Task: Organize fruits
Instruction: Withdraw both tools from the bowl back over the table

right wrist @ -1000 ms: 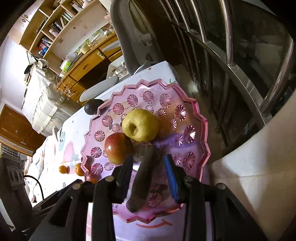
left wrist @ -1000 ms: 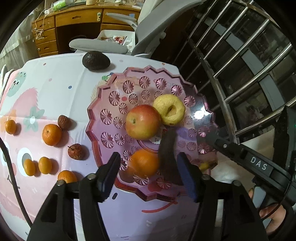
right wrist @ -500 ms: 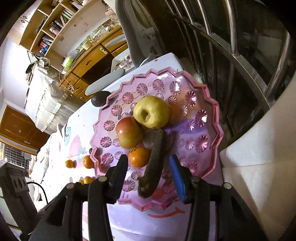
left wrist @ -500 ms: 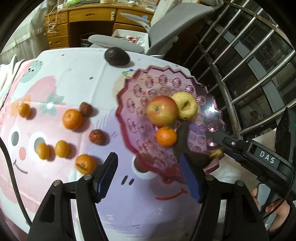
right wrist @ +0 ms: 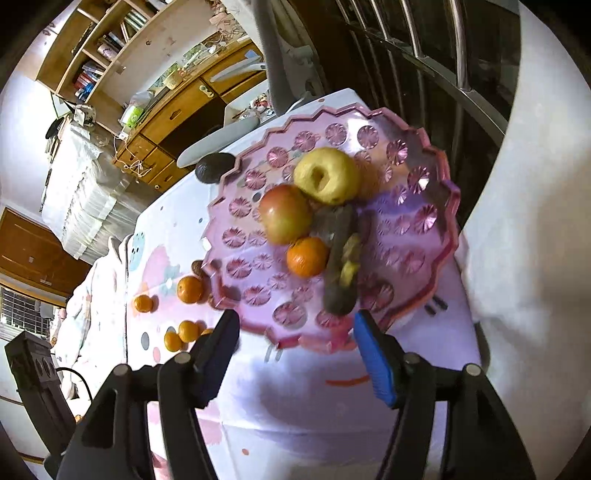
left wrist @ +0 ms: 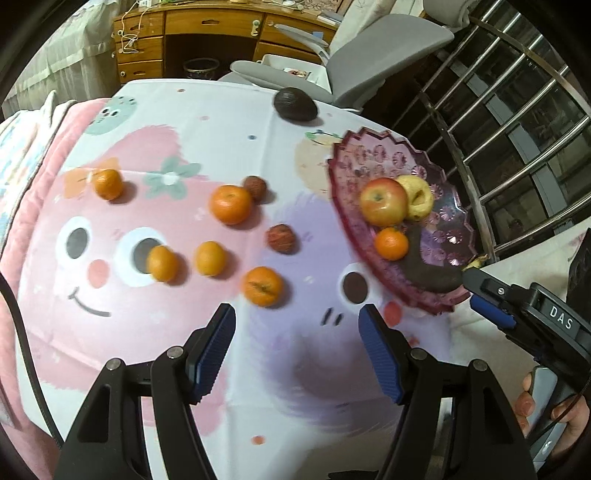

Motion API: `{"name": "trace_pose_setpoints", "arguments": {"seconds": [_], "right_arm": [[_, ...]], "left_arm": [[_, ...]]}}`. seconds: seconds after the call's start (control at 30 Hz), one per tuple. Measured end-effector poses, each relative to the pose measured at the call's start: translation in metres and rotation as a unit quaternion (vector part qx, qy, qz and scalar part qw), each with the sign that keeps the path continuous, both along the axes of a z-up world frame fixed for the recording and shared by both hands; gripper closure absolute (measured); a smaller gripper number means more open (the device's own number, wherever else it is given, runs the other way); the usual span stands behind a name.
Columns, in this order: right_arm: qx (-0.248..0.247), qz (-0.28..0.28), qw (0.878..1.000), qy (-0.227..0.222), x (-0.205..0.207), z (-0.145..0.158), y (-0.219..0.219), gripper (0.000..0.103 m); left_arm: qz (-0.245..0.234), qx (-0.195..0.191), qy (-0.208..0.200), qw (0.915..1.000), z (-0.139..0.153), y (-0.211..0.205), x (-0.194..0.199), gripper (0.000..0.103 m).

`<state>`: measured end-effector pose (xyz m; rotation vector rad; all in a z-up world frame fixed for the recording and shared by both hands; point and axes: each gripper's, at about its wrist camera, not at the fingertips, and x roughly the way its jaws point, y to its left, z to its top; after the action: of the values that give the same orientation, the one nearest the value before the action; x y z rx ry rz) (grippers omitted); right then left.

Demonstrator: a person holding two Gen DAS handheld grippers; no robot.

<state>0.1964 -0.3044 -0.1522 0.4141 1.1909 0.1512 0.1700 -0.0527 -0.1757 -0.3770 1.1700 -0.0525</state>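
Note:
A pink scalloped plate (right wrist: 406, 236) holds a red apple (right wrist: 286, 214), a yellow fruit (right wrist: 328, 175), an orange (right wrist: 306, 256) and a blackened banana (right wrist: 341, 266). My right gripper (right wrist: 295, 332) hangs just short of the plate's near rim. Its jaws are opening, with nothing between them. In the left wrist view the plate (left wrist: 369, 155) sits at the right. My left gripper (left wrist: 297, 325) stands open and empty over the cartoon tablecloth. An orange (left wrist: 263, 286) lies just beyond its fingertips. Several more oranges (left wrist: 231, 204) lie loose to the left.
Two brown wrinkled fruits (left wrist: 281, 238) lie among the oranges. A dark avocado (left wrist: 294, 104) rests near the table's far edge. A grey office chair (left wrist: 369, 48) and a wooden desk (left wrist: 207, 29) stand behind. A metal railing (left wrist: 498, 110) runs along the right.
The right gripper has let go of the blackened banana, which now lies on the plate, and has pulled back. The left gripper has swung left, off the plate and over the loose oranges.

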Motion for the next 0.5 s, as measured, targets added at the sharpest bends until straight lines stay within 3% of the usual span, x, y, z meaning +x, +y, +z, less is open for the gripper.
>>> {"name": "trace_pose_setpoints", "arguments": {"seconds": [0.5], "right_arm": [[-0.007,-0.068,0.998,-0.008,-0.059,0.007,0.102,0.035]], "left_arm": [[-0.060,0.020,0.006,0.9980,0.017,0.137,-0.044,0.032]]}}
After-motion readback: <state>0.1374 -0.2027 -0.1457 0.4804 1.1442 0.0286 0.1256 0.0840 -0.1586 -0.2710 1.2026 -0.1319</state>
